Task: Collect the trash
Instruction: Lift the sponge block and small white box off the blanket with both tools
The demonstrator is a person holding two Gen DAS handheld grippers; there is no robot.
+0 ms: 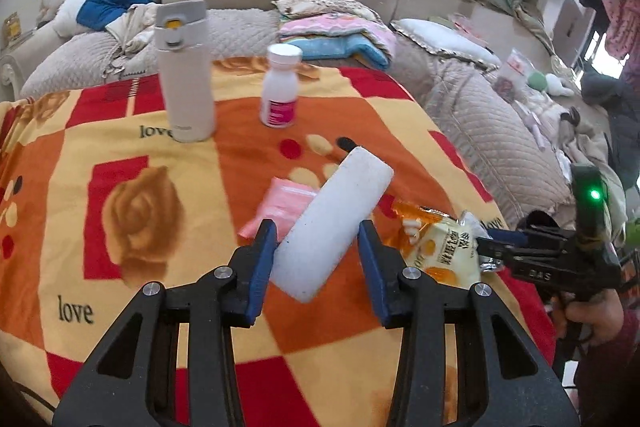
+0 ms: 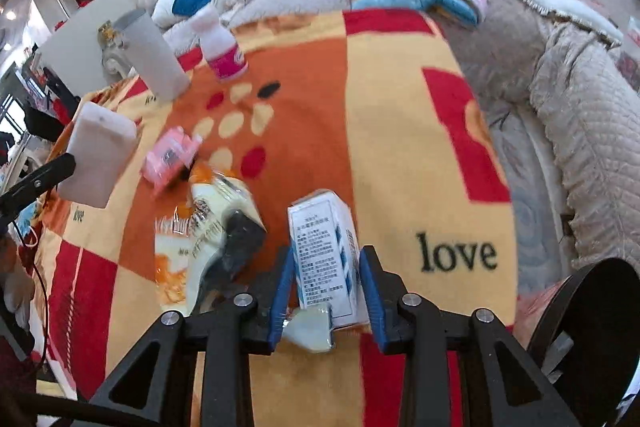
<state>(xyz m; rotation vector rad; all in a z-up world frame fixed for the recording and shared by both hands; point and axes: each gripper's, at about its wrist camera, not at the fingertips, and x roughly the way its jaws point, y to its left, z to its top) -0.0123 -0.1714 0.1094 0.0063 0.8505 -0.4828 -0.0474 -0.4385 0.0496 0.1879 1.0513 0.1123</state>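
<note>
Left wrist view: the left gripper [image 1: 318, 251] has its blue-padded jaws spread around a white foam block [image 1: 332, 223]; the left pad looks in contact with the block's lower edge, while a gap shows at the right pad, so whether it is actually gripped I cannot tell.
Foam block: tilted, its far end raised above the orange, red and yellow "love" fleece blanket [image 1: 100, 155] that covers the bed.
Beneath and beside the block: a pink plastic zip bag [image 1: 280, 203] lies flat on the blanket just behind it; a yellow and orange snack wrapper [image 1: 440, 247] lies to its right.
Standing items: a tall white thermos flask [image 1: 186, 71] and a small white bottle with a pink label [image 1: 280, 93] are upright farther back, near each other but apart.
Right wrist view: the right gripper [image 2: 326, 291] is clamped on a white and blue printed carton [image 2: 324, 255], both pads against its sides.
Carton: tilted upright between the pads, just above the blanket, with the snack wrapper close on its left.
Right gripper seen from the left: at the blanket's right edge, touching the wrapper.
</note>
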